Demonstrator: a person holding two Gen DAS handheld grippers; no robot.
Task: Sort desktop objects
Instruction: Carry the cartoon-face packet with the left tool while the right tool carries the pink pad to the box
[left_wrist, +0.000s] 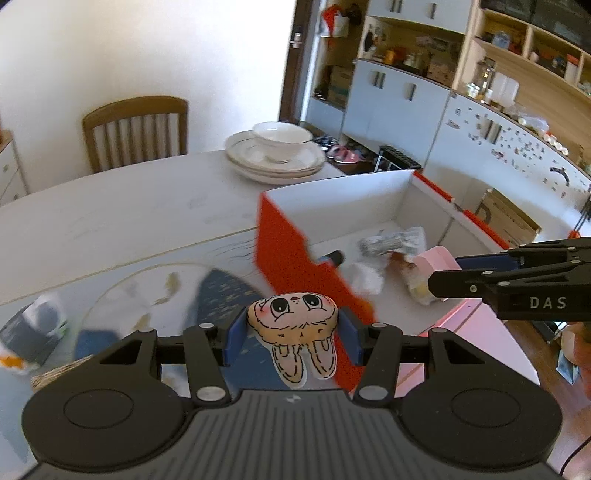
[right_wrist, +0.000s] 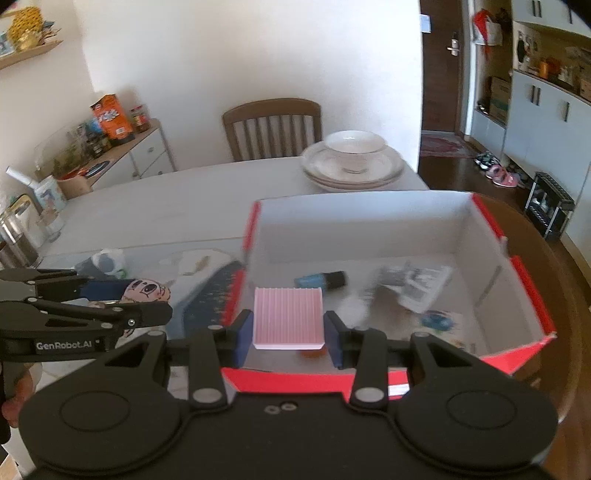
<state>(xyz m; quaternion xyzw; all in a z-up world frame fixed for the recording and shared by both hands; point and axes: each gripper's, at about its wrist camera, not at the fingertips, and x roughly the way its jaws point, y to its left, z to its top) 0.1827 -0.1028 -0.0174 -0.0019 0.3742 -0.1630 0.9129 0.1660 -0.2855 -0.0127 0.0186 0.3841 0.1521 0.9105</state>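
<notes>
Pink ridged pad (right_wrist: 288, 317) pinched in the right gripper (right_wrist: 288, 334), toy (left_wrist: 293, 325) in the left gripper (left_wrist: 291, 338); carry both past the box (right_wrist: 517, 273) rim at twelve o'clock before letting go.

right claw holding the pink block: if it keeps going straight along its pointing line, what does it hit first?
Probably the box floor, near the blue tube. The right claw grips the pink block already past the red near wall; depth is uncertain.

You're in a home dining room
You can see a dining table (right_wrist: 155, 206), wooden chair (right_wrist: 272, 127), stacked plates (right_wrist: 352, 171), cluttered shelves (left_wrist: 517, 48), shoes (right_wrist: 500, 173) by the door (right_wrist: 441, 66)
</notes>
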